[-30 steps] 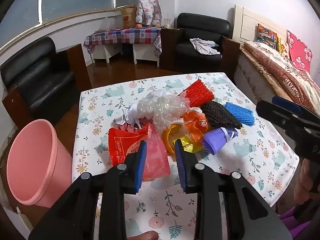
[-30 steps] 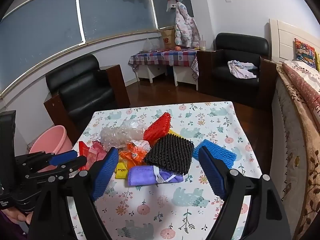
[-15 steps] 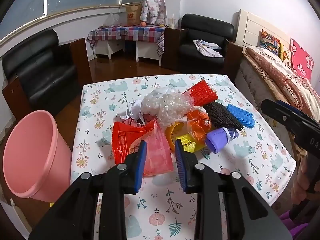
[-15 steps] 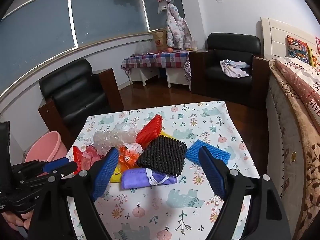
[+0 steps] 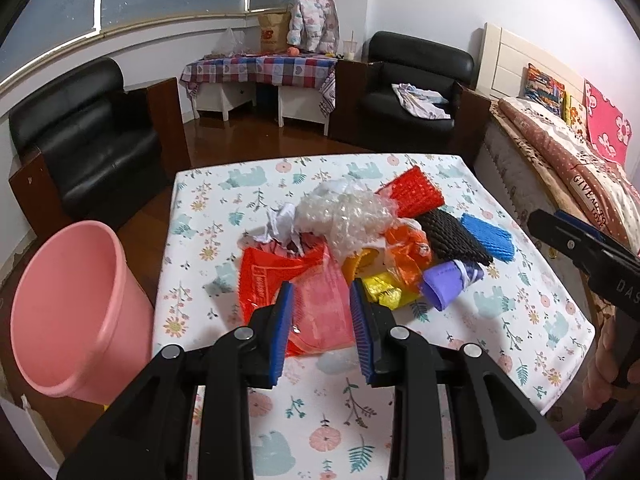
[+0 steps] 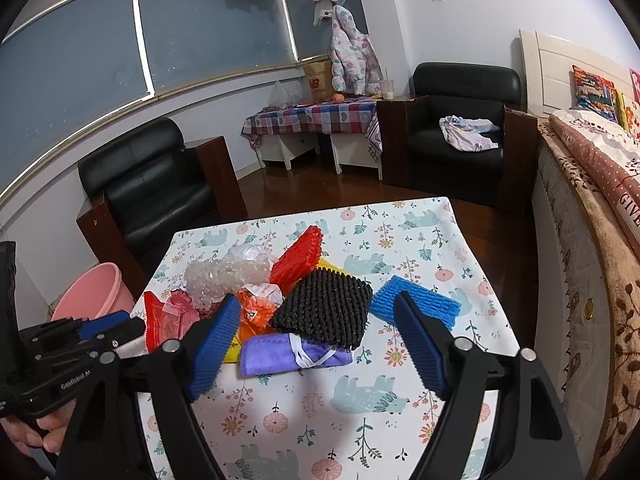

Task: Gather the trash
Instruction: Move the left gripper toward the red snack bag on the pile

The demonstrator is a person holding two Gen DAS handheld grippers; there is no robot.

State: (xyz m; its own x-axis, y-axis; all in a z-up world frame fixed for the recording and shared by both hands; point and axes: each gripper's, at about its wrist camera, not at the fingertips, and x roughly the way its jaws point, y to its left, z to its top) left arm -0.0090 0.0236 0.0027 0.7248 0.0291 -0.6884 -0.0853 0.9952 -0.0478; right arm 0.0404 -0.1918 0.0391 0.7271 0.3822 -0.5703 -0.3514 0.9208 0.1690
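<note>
A heap of trash lies mid-table: a red plastic bag (image 5: 288, 280), bubble wrap (image 5: 344, 216), crumpled white paper (image 5: 280, 224), red foam net (image 5: 412, 194), black foam net (image 5: 456, 236), blue foam net (image 5: 486, 236), orange wrapper (image 5: 404, 252), yellow wrapper (image 5: 384, 294) and a purple cloth (image 5: 448, 282). My left gripper (image 5: 322, 320) is open, its fingers over the near edge of the red bag, holding nothing. My right gripper (image 6: 316, 344) is wide open above the purple cloth (image 6: 288, 356) and black net (image 6: 324, 308), empty.
A pink bucket (image 5: 68, 312) stands on the floor left of the table (image 5: 320, 432). Black armchairs (image 5: 88, 144) stand at the left and back; a bed (image 5: 580, 168) runs along the right. The right gripper shows at the left wrist view's right edge (image 5: 580, 248).
The left gripper has moved forward and down toward the red bag. The right gripper has come a little closer to the pile. Neither has taken hold of anything.
</note>
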